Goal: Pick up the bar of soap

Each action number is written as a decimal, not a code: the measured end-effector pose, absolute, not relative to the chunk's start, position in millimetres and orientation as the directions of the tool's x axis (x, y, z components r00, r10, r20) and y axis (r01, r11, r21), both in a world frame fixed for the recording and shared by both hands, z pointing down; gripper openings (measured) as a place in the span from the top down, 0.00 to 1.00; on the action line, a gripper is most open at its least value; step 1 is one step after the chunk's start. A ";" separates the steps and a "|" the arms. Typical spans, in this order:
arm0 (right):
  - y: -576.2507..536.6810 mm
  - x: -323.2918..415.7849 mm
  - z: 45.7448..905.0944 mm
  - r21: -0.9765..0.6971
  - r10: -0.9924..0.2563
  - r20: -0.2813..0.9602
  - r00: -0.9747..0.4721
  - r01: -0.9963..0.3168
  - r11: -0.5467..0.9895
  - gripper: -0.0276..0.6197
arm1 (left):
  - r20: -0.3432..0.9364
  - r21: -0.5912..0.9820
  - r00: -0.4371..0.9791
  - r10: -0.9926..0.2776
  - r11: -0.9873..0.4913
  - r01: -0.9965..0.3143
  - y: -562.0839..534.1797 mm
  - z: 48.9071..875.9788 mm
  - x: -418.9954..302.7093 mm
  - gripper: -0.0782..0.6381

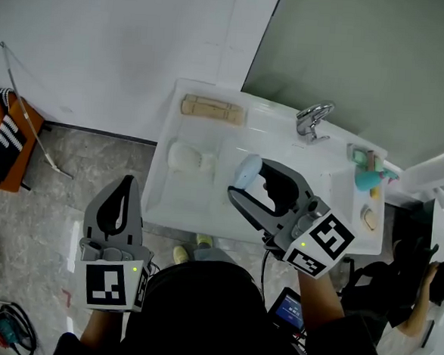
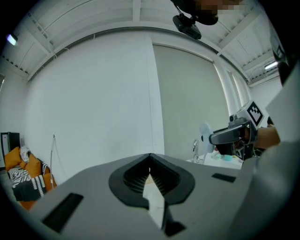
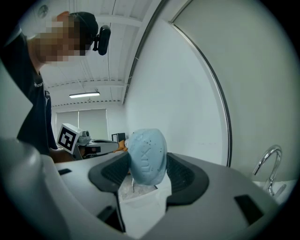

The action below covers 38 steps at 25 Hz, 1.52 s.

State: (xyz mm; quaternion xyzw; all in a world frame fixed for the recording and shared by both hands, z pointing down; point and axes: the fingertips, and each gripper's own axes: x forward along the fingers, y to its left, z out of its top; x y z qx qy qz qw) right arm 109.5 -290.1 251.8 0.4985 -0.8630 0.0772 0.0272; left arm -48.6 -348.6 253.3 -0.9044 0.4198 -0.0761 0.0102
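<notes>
The left hand-held gripper [image 1: 122, 198] hangs at the near left, over the floor beside the basin, its jaws pressed together on nothing. To its right, the right hand-held gripper [image 1: 244, 186] is raised above the white basin [image 1: 228, 143], pinching the pale blue bar of soap [image 1: 248, 170] between its jaws. The tap [image 1: 313, 119] stands at the far right
</notes>
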 end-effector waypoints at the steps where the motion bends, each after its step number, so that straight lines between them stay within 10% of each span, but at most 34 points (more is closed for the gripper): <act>1: -287.8 109.2 252.0 -0.104 -0.858 0.124 -0.499 -0.866 0.489 0.55 | 0.130 -0.082 0.638 -0.759 -0.650 -0.756 -347.4 253.7 -49.0 0.88; 38: -225.3 95.8 262.0 -0.124 -0.887 0.101 -0.451 -0.890 0.439 0.55 | 0.193 -0.083 0.671 -0.716 -0.693 -0.716 -290.6 281.7 -57.4 0.88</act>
